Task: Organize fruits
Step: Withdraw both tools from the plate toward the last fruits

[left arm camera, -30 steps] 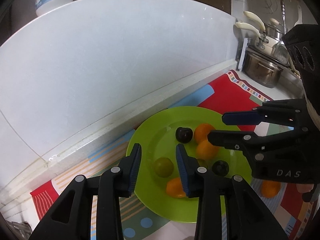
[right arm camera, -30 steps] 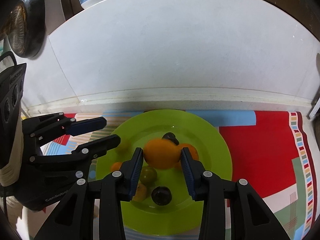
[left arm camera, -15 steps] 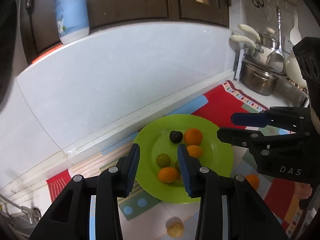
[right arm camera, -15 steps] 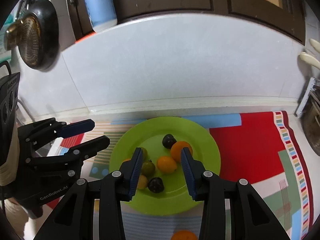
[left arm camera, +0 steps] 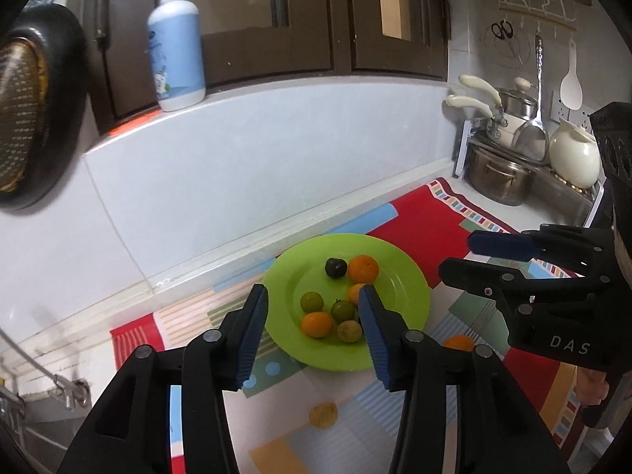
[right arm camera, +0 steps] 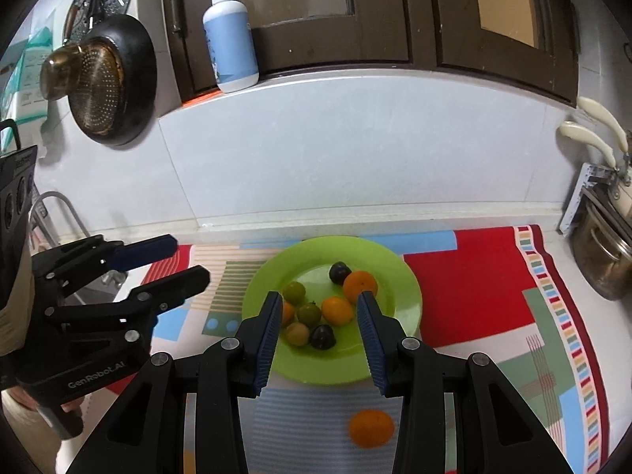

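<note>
A green plate [left arm camera: 407, 300] [right arm camera: 399, 292] on a patterned mat holds several small fruits: oranges [left arm camera: 363, 268] [right arm camera: 360, 286], dark plums [left arm camera: 335, 267] [right arm camera: 322, 336] and green ones [left arm camera: 312, 301] [right arm camera: 295, 291]. An orange [right arm camera: 371, 427] [left arm camera: 458, 343] lies on the mat in front of the plate. A yellowish fruit [left arm camera: 323, 414] lies on the mat nearer me. My left gripper [left arm camera: 312, 331] [right arm camera: 173, 256] is open and empty, raised in front of the plate. My right gripper [right arm camera: 319, 328] [left arm camera: 462, 254] is open and empty, raised over the plate's near side.
A white tiled backsplash runs behind the mat [right arm camera: 474, 288]. A soap bottle [right arm camera: 231, 35] stands on the ledge. A pan [right arm camera: 114, 79] hangs at the left. Steel pots [left arm camera: 497, 175] and a jug [left arm camera: 572, 154] stand at the right. A sink [left arm camera: 31, 434] lies at the far left.
Both grippers have pulled back and up from the plate. The orange that sat between my right gripper's fingers now lies on the plate; the fingers are empty.
</note>
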A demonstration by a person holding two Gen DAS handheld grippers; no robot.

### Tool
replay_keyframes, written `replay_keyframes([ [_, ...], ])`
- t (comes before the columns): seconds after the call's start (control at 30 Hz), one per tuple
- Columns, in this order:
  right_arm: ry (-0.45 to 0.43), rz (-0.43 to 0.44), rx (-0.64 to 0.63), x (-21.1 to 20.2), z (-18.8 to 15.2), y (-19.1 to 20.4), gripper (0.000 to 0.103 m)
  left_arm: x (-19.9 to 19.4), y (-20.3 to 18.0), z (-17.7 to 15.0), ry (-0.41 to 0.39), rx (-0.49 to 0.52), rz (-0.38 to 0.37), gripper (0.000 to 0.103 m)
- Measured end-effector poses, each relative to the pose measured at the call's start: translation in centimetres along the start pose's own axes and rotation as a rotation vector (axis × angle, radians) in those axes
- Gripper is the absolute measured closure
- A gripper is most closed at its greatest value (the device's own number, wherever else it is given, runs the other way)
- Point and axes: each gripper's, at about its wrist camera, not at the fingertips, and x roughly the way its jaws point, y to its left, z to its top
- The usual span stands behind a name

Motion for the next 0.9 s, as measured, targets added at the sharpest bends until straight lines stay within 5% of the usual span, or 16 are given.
replay_keyframes([
  [0.33, -0.005, -0.05, 0.031, -2.2, -2.0, 0.0, 0.048, -2.4, -0.5, -2.5, -0.01, -0.026, 0.054, 0.04],
  [0.9, 0.081, -0.13, 0.087, -1.5, -6.0, -1.0, 0.047, -1.0, -0.9, -7.0, 0.11, -0.088, 0.063, 0.036],
])
